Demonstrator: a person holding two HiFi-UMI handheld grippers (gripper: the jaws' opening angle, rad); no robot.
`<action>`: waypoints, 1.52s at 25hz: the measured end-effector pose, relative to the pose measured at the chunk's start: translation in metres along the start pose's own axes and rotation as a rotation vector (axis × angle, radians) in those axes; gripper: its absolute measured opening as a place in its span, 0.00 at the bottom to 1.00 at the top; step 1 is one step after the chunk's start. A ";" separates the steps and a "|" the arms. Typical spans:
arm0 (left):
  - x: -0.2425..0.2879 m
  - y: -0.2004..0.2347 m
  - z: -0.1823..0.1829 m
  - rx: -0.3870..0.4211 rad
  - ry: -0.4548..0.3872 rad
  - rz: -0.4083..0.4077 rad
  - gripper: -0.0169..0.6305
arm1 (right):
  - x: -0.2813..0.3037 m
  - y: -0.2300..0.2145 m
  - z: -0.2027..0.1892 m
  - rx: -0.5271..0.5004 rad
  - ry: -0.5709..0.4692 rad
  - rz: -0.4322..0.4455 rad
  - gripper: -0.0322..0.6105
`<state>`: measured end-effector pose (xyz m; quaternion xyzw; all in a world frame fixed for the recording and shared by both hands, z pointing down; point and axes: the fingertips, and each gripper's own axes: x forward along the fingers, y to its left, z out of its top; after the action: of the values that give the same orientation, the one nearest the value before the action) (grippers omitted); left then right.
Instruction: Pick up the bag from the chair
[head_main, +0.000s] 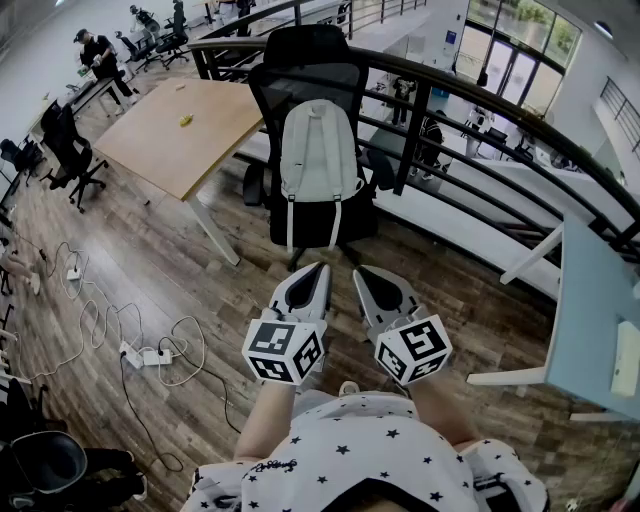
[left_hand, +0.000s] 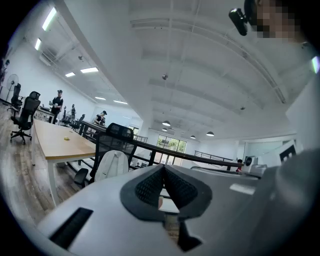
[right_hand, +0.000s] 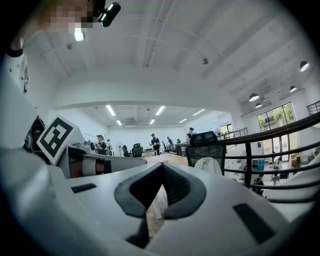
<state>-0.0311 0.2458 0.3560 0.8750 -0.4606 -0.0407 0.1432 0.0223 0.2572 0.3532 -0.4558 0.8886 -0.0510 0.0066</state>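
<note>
- The bag (head_main: 320, 160) (a pale backpack, straps facing out) stands upright on the seat of the black chair (head_main: 305, 48), leaning against its backrest.
- The left gripper (head_main: 319, 268) is held low in front of the chair, well apart from the bag. Its jaws are closed tip to tip with nothing between them.
- The right gripper (head_main: 361, 271) is just beside it, jaws likewise pressed together and empty.
- A wooden table (head_main: 170, 130) stands left of the chair, and a dark railing (head_main: 470, 95) runs behind it.
</note>
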 end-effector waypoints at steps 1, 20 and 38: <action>-0.004 0.000 -0.001 0.000 -0.001 0.004 0.05 | -0.003 0.002 -0.001 0.000 -0.002 -0.002 0.04; -0.007 -0.011 -0.012 0.001 0.002 0.057 0.05 | -0.017 -0.007 -0.004 0.023 -0.015 0.017 0.04; 0.098 0.105 0.002 -0.017 0.032 0.089 0.05 | 0.124 -0.072 -0.011 0.065 0.018 0.028 0.04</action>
<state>-0.0589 0.1090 0.3901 0.8530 -0.4963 -0.0242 0.1595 0.0075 0.1163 0.3754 -0.4425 0.8927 -0.0841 0.0142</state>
